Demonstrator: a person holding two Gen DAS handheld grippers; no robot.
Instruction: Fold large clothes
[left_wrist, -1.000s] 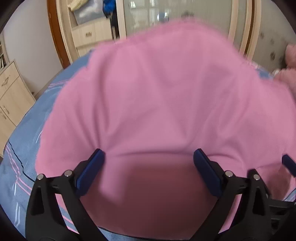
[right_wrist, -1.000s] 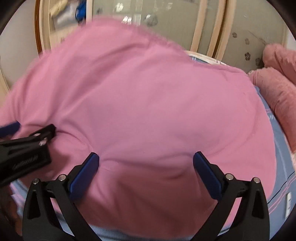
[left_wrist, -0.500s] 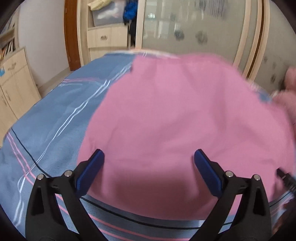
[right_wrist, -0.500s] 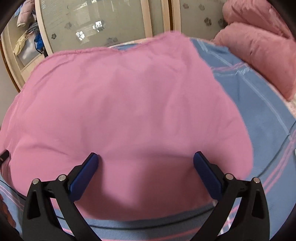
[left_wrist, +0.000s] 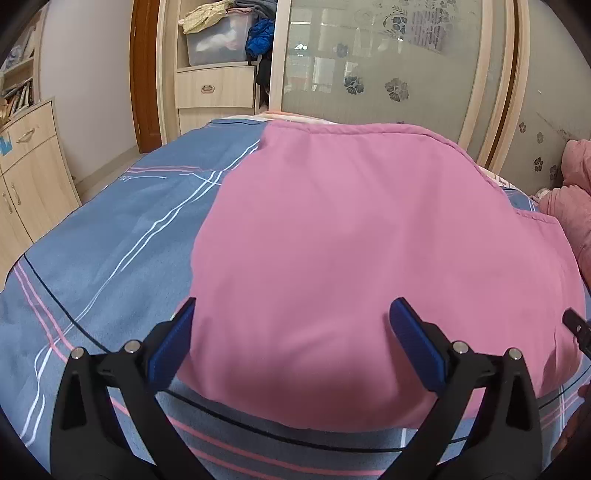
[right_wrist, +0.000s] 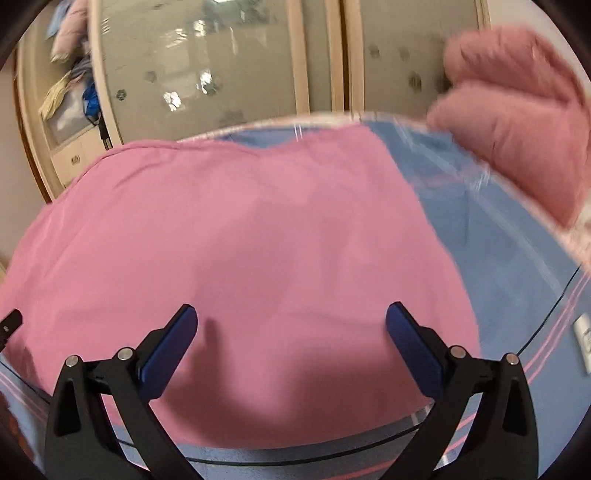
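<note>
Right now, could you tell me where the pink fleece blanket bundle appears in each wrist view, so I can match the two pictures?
Left wrist view: the pink fleece blanket bundle sits at the far right edge, beyond the pink garment.
Right wrist view: the bundle is at the upper right, blurred, on the blue bedspread.
Shared landmark: the frosted wardrobe door with flower prints, at the top of both views.

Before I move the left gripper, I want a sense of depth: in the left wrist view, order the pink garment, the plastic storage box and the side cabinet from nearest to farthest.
1. Pink garment: directly ahead of the left gripper, spread on the bed.
2. Side cabinet: far left, beside the bed.
3. Plastic storage box: upper left, on the shelf unit past the bed's far end.
</note>
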